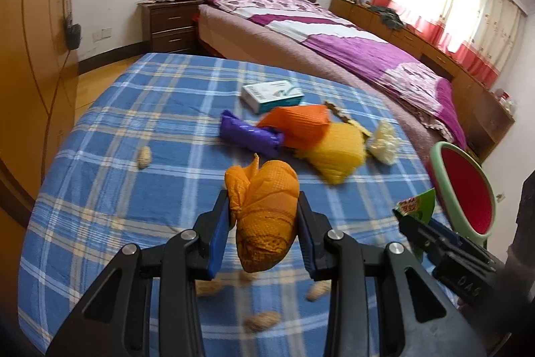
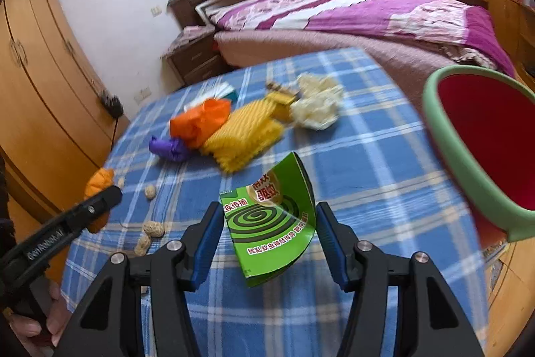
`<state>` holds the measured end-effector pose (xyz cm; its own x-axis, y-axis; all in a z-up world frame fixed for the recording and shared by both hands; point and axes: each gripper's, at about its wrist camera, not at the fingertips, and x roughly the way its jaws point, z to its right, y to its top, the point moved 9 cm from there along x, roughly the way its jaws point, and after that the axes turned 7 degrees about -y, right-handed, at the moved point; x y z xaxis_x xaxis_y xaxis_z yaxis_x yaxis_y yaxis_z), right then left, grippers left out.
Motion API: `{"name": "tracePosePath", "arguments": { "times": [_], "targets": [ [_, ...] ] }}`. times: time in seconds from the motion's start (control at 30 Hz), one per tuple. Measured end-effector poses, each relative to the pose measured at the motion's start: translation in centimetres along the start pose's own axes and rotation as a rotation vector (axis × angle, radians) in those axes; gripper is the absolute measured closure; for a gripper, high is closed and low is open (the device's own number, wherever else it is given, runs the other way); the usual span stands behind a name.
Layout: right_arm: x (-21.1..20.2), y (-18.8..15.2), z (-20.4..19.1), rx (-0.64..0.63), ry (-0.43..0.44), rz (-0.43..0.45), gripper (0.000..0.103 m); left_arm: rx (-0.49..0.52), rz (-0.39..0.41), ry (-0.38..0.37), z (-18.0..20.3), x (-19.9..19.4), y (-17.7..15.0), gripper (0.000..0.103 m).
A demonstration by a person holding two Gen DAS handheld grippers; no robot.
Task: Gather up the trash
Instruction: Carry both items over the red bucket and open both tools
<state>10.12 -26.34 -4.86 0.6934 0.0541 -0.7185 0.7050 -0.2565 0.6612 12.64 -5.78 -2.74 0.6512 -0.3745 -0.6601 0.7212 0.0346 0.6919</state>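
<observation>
My left gripper (image 1: 262,199) is shut on a crumpled orange wad (image 1: 264,223), held just above the blue plaid tablecloth (image 1: 133,156). In the right wrist view that wad (image 2: 98,179) shows at the far left. My right gripper (image 2: 269,213) is shut on a bent green mosquito-coil card (image 2: 271,223), which is lifted off the cloth. A bin with a green rim (image 2: 444,136) and a red inside stands at the table's right edge, right of the card. Purple (image 1: 250,136), orange (image 1: 297,122) and yellow (image 1: 337,153) pieces, a white paper ball (image 1: 384,139) and peanut shells (image 1: 144,156) lie on the cloth.
A white box (image 1: 271,94) lies at the far side of the table. Behind the table is a bed with a purple cover (image 1: 334,32), with a dark nightstand (image 1: 170,25) beside it. A wooden wardrobe (image 2: 40,82) lines the left wall.
</observation>
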Motion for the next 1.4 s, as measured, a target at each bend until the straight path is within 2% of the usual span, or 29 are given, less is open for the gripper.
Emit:
{"name": "tracePosePath", "arguments": {
  "times": [0.27,0.73,1.03,1.4],
  "targets": [
    [-4.4,1.1,3.4,0.072,-0.010,0.087,0.044,0.048,-0.011,-0.072,4.1,-1.0,-0.3,0.065],
    [-9.5,2.3,9.7,0.194,-0.058,0.192,0.044,0.136,-0.042,-0.190,11.2,-1.4,-1.0,0.065],
    [-10.6,2.4,14.3,0.275,-0.098,0.217,0.044,0.218,-0.068,-0.250,16.6,-0.1,-0.6,0.065],
    [-10.1,2.6,20.8,0.381,-0.169,0.212,0.044,0.323,-0.129,-0.303,22.9,4.2,-0.3,0.065]
  ]
}}
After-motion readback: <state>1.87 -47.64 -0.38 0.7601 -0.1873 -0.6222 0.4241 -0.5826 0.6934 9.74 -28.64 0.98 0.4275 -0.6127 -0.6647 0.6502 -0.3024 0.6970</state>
